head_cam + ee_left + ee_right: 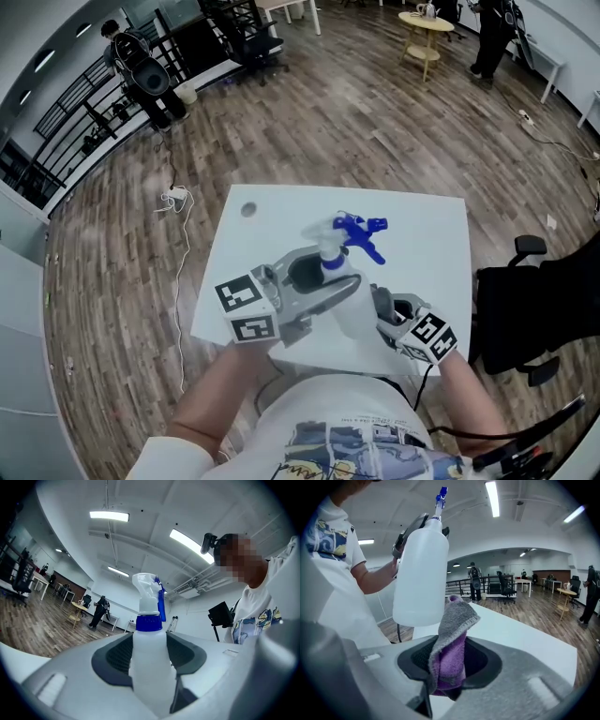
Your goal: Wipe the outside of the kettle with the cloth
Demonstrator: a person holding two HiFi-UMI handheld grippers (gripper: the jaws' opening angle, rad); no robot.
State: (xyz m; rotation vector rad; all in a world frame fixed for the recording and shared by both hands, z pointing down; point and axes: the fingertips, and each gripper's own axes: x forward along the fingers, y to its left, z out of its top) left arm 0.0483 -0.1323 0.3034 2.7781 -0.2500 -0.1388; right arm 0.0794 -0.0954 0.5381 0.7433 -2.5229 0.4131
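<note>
A white spray bottle (330,251) with a blue trigger head (362,232) hangs above the white table (427,248), and my left gripper (323,278) is shut on its body. In the left gripper view the bottle (148,620) stands upright between the jaws of the left gripper (150,660). My right gripper (384,305) sits low at the table's near edge. It (451,665) is shut on a grey and purple cloth (454,634), whose free end sticks up. Just beyond the cloth is the bottle (421,573). No kettle is in view.
A small round grommet (247,210) marks the table's far left corner. A black office chair (525,309) stands to the right of the table. A cable and plug (176,199) lie on the wood floor at left. People and a round yellow table (424,28) are far off.
</note>
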